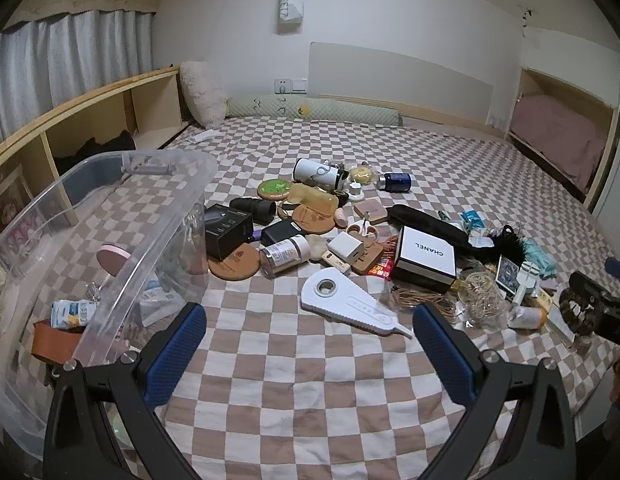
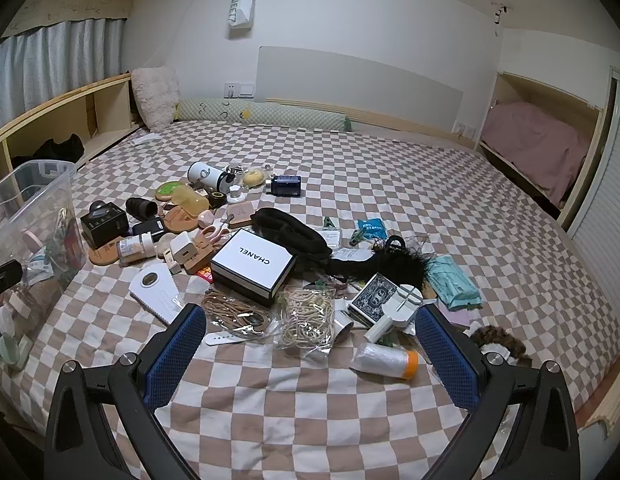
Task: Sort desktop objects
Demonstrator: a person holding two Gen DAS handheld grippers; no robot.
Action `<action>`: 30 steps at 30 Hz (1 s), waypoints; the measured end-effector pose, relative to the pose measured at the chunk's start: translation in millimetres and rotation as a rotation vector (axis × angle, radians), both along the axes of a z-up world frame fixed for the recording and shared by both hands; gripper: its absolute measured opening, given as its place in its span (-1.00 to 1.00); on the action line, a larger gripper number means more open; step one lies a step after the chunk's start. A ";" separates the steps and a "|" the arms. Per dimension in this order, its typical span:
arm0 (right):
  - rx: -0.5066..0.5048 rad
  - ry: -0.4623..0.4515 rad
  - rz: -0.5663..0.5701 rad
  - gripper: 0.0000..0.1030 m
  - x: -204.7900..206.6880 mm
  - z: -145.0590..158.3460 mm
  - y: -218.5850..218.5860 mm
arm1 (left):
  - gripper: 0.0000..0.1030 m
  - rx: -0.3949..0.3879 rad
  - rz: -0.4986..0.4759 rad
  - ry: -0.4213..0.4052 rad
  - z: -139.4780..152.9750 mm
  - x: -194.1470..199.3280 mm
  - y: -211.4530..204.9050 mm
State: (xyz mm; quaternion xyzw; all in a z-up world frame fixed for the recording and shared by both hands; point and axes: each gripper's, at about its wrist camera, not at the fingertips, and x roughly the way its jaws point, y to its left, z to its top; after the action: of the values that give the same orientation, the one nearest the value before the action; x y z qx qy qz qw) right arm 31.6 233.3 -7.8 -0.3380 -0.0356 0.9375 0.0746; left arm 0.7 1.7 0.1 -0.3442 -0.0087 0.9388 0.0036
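Observation:
A heap of small objects lies on a checkered bedspread (image 1: 310, 380). A white Chanel box (image 1: 426, 258) (image 2: 251, 265) sits in the middle, with a white flat tool (image 1: 350, 306) in front of it. A clear plastic bin (image 1: 109, 240) (image 2: 33, 216) stands at the left and holds several items. My left gripper (image 1: 310, 344) is open and empty, just in front of the white tool. My right gripper (image 2: 310, 344) is open and empty, over bagged cords (image 2: 237, 314), bagged rubber bands (image 2: 307, 318) and a wrapped roll (image 2: 386, 358).
A card deck (image 2: 370, 296), black feathery thing (image 2: 394, 264), teal packet (image 2: 456, 282), cork coasters (image 1: 233, 264), jar (image 1: 283, 254), black box (image 1: 225, 230) and white flask (image 1: 316, 172) lie about. Wooden shelves (image 1: 89, 120) run along the left. Pillows (image 1: 201, 96) lie at the head.

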 end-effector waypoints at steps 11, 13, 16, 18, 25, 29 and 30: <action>0.005 -0.009 0.004 1.00 0.2 -2.8 0.8 | 1.00 0.012 0.007 0.004 0.5 -1.3 -2.0; 0.007 -0.009 0.004 1.00 0.4 -1.5 0.6 | 1.00 0.014 0.006 0.002 0.7 -2.1 -3.9; 0.006 -0.010 0.004 1.00 0.2 -0.4 1.8 | 1.00 0.015 0.002 -0.002 1.1 -3.4 -4.3; 0.008 -0.013 0.001 1.00 -0.5 -0.9 0.8 | 1.00 0.015 0.001 0.000 0.9 -2.7 -5.2; 0.009 -0.016 0.000 1.00 -3.6 -1.7 2.1 | 1.00 0.010 -0.003 0.007 -4.3 0.2 -9.6; 0.011 -0.019 -0.001 1.00 -2.7 -2.2 1.8 | 1.00 0.013 0.009 0.002 -1.2 -1.7 -6.3; 0.011 -0.019 -0.001 1.00 -2.7 -2.2 2.0 | 1.00 0.013 0.009 0.001 -1.3 -1.9 -6.8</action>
State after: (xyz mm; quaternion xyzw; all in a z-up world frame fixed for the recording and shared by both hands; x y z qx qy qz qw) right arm 28.9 235.3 -9.9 -0.3463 -0.0413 0.9341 0.0766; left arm -1.2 -5.0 -1.2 -0.3435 -0.0164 0.9390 0.0019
